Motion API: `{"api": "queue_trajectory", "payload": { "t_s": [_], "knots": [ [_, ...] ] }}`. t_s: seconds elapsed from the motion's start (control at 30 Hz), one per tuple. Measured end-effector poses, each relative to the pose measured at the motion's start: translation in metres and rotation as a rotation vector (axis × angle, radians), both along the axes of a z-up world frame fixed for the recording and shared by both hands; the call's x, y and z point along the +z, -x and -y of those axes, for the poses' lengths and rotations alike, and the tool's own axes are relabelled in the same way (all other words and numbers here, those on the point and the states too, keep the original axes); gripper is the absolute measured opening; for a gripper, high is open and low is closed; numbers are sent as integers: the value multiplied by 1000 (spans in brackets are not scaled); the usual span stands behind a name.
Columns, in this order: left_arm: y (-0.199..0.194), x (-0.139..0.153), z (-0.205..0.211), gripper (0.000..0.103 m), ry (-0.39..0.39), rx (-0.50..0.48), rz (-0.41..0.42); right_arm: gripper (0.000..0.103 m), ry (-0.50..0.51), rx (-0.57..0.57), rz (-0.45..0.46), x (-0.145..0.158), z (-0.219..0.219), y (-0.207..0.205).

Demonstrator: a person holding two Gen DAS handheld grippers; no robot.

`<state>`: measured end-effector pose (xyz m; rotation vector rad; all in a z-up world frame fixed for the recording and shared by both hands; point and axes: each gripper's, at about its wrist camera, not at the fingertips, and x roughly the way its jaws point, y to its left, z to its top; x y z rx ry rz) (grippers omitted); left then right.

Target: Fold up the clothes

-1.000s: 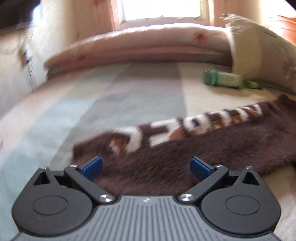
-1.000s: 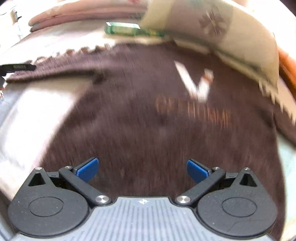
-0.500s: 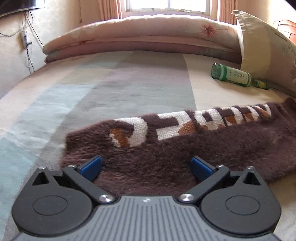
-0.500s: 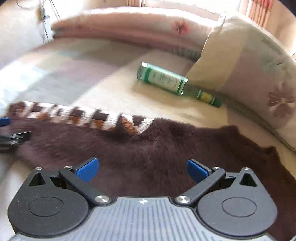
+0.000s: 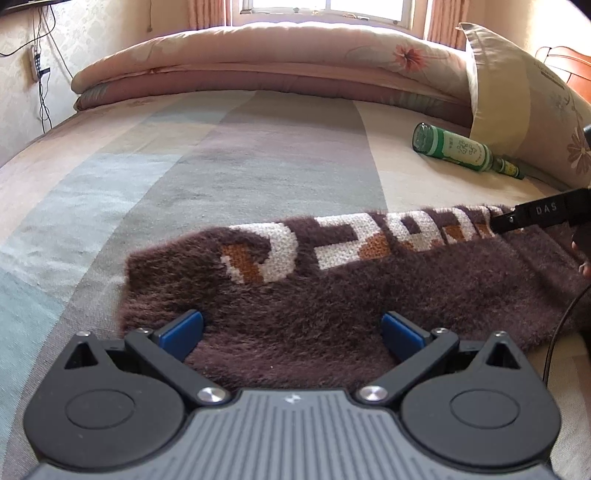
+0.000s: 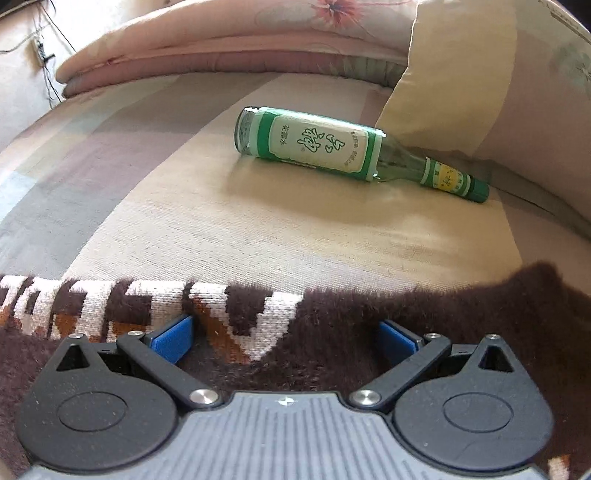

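Both grippers stand wide open over the fuzzy dark-brown knitted sweater (image 5: 332, 295) lying flat on the striped bedsheet (image 5: 221, 166): left gripper (image 5: 291, 328) at its end, right gripper (image 6: 284, 338) on the white lettering. Beyond lies a green glass bottle (image 6: 325, 144). Half a second ago the right gripper sat further back and the bottle looked farther off.

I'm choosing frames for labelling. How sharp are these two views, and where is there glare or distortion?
Left wrist view: sharp, knit letters on the brown sweater readable; window overexposed; bed edge bowed by the fisheye. Right wrist view: also sharp, label on the green bottle crisp; sunlit sheet bright, not washed out; quilt curved near the rim.
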<state>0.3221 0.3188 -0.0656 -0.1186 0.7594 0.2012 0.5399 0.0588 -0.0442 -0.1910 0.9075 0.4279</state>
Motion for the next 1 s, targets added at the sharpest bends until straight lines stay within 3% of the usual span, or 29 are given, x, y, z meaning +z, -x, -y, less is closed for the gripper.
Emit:
{"api": "queue_trajectory", "payload": {
  "t_s": [0.2, 0.33, 0.47, 0.6, 0.67, 0.8, 0.9, 1.0],
  "knots": [
    [6, 4, -7, 102, -7, 30, 4, 103, -48, -14, 19, 21, 12, 61],
    [7, 6, -12, 102, 3, 51, 10, 103, -80, -17, -19, -1, 25, 112],
    [7, 9, -13, 102, 6, 55, 6, 103, -6, -28, 107, -15, 19, 152],
    [12, 16, -16, 102, 20, 43, 22, 103, -13, 11, 47, 8, 14, 149],
    [17, 21, -22, 102, 46, 53, 51, 103, -47, 6, 81, 18, 14, 149],
    [25, 27, -41, 102, 147, 108, 97, 103, 34, 10, 15, -7, -3, 143],
    [30, 29, -50, 102, 169, 141, 99, 103, 39, 15, 74, 7, -14, 146],
    [35, 34, -53, 102, 168, 123, 100, 103, -20, 55, 101, 24, -36, 141]
  ]
}}
